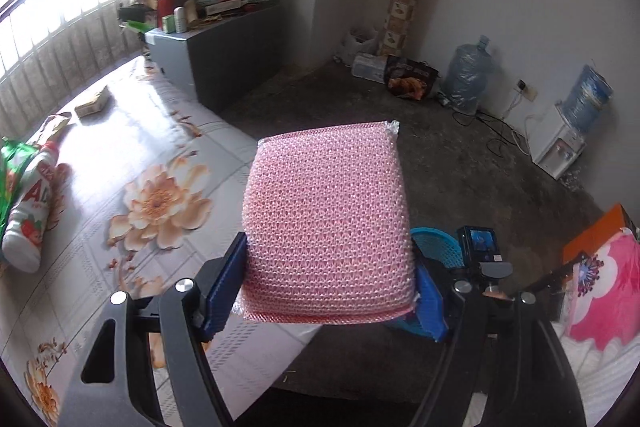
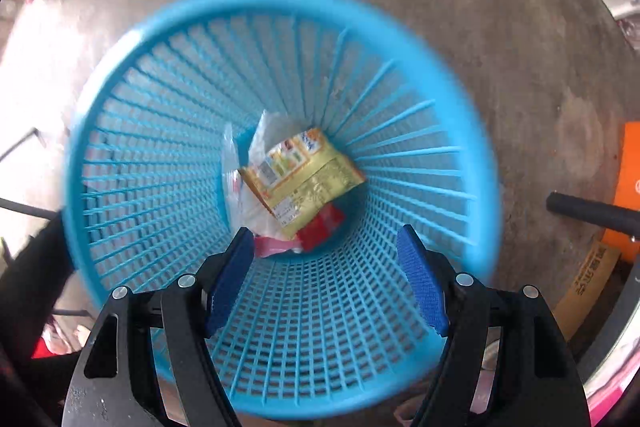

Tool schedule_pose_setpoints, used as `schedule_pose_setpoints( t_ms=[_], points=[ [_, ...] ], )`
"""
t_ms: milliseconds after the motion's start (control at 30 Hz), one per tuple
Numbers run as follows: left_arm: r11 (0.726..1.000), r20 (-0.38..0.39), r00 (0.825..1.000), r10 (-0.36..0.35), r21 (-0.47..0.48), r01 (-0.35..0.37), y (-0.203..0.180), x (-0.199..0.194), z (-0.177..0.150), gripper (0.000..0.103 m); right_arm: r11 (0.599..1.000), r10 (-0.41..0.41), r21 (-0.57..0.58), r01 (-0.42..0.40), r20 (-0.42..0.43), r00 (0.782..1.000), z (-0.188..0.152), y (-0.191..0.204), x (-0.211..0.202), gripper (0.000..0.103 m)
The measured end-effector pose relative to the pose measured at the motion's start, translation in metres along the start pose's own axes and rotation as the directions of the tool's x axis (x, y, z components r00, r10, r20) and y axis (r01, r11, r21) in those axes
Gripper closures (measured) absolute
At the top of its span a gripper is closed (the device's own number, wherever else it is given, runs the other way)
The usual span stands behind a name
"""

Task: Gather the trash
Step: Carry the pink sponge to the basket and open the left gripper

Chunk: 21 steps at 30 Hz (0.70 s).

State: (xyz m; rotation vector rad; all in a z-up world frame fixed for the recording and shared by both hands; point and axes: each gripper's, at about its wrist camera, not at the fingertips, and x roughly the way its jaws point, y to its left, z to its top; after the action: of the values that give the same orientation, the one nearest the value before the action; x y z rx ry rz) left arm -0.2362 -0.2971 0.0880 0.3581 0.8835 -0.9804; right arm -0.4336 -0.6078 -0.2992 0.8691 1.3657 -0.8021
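My left gripper is shut on a pink mesh scrubbing sponge, held up above the edge of a floral mat. A blue plastic basket peeks out just behind the sponge on the right. My right gripper is open and empty, looking straight down into the blue basket. At the basket's bottom lie a yellow snack wrapper, a red wrapper and clear plastic. The other gripper's camera shows beside the basket.
On the floral mat lie a white bottle, a green packet and a small cardboard box. A grey cabinet stands at the back. Water jugs, a dispenser and cables line the right wall. A pink pillow lies right.
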Motion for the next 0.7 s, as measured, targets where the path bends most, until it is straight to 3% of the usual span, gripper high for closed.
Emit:
schedule_pose_setpoints(
  t_ms=[133, 267, 367, 467, 500, 567, 633, 700],
  points=[
    [0.976, -0.091, 0.986, -0.141, 0.152, 0.153, -0.065, 0.044, 0.003, 0.031, 0.993, 0.074, 0.079, -0.085, 0.124, 0.989, -0.008, -0.036, -0.063, 0.032],
    [0.936, -0.255, 0.952, -0.171, 0.261, 0.238, -0.122, 0.125, -0.009, 0.029, 0.976, 0.115, 0.156, -0.153, 0.23, 0.966, -0.017, -0.073, -0.113, 0.031],
    [0.913, -0.334, 0.931, -0.148, 0.316, 0.259, -0.149, 0.2, -0.025, 0.025, 0.95, 0.167, 0.21, -0.232, 0.285, 0.944, -0.021, -0.092, -0.136, 0.031],
    [0.896, -0.328, 0.944, -0.034, 0.408, 0.174, -0.164, 0.26, -0.039, 0.023, 0.934, 0.193, 0.236, -0.27, 0.304, 0.933, -0.02, -0.096, -0.154, 0.031],
    [0.892, -0.34, 0.941, 0.002, 0.426, 0.152, -0.165, 0.276, -0.04, 0.023, 0.932, 0.198, 0.235, -0.276, 0.31, 0.93, -0.021, -0.095, -0.157, 0.031],
    [0.904, -0.374, 0.927, 0.015, 0.402, 0.147, -0.159, 0.289, -0.038, 0.023, 0.935, 0.197, 0.224, -0.276, 0.32, 0.927, -0.023, -0.089, -0.164, 0.031],
    [0.913, -0.4, 0.914, -0.06, 0.348, 0.213, -0.15, 0.283, -0.03, 0.021, 0.942, 0.195, 0.199, -0.271, 0.334, 0.922, -0.024, -0.081, -0.165, 0.031],
    [0.915, -0.399, 0.908, -0.129, 0.304, 0.264, -0.141, 0.27, -0.025, 0.007, 0.949, 0.191, 0.175, -0.262, 0.341, 0.92, -0.023, -0.073, -0.164, 0.031]
  ],
)
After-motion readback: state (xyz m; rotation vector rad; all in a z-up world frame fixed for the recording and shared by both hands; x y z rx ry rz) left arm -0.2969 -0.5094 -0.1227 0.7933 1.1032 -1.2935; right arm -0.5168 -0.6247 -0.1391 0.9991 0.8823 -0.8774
